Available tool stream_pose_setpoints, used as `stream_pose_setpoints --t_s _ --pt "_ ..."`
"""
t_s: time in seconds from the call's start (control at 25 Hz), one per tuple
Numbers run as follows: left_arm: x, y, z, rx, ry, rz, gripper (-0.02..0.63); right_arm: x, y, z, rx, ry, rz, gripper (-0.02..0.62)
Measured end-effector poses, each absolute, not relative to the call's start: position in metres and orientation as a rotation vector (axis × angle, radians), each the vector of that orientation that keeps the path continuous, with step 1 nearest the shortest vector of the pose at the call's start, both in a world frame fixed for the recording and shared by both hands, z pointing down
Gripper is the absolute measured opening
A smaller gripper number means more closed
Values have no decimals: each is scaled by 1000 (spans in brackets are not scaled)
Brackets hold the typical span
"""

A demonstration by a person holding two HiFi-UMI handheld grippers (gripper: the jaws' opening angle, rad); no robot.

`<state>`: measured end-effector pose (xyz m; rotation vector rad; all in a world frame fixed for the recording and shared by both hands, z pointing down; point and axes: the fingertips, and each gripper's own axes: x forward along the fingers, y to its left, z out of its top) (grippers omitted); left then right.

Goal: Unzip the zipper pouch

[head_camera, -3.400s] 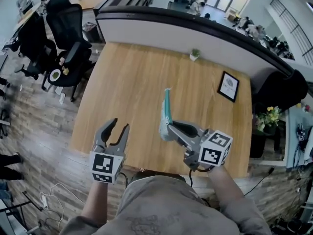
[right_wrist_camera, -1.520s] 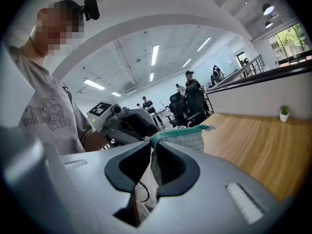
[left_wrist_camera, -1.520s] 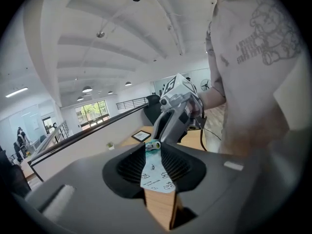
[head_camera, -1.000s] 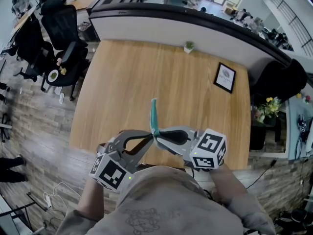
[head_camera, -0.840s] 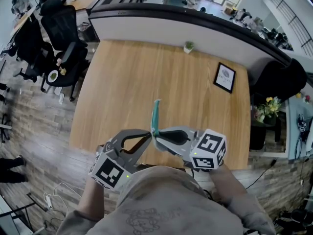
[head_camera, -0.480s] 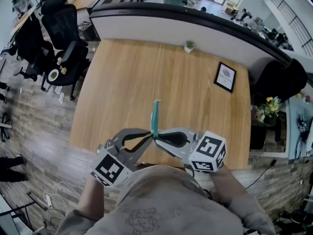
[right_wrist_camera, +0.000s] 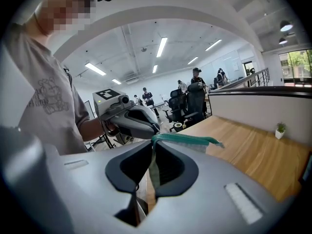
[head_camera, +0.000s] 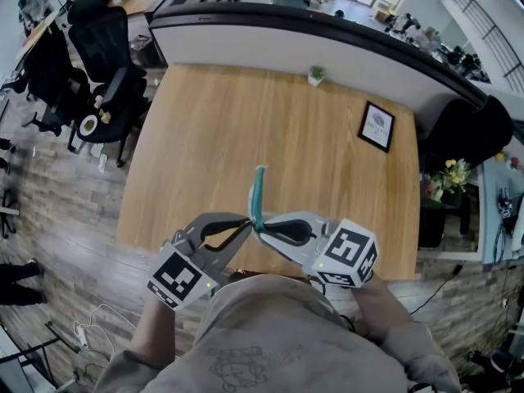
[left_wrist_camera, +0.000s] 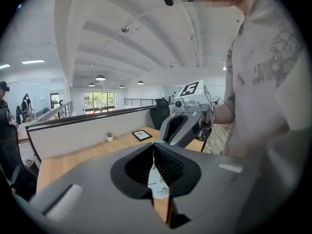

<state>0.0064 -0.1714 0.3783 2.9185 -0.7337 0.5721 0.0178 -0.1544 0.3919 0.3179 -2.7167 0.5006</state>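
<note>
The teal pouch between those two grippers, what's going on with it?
A person holds the zipper pouch in the air above the wooden table. The right gripper is closing its jaws on the pouch's near end, and the left gripper is shut on that same end. Whether the zipper has opened cannot be told.

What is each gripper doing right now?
Left gripper: shut on the zipper pouch.
Right gripper: jaws closing, pinching the zipper pouch's edge.
</note>
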Motion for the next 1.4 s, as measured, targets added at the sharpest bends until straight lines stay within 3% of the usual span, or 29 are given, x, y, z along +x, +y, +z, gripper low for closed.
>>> stream_pose_setpoints --t_s 0.72,1.4 --pt "-87 -225 370 2709 -1121 488 3 21 -102 357 24 -2788 453 32" --pt "-87 -228 353 2690 -1286 395 26 30 -159 331 426 -2913 395 35"
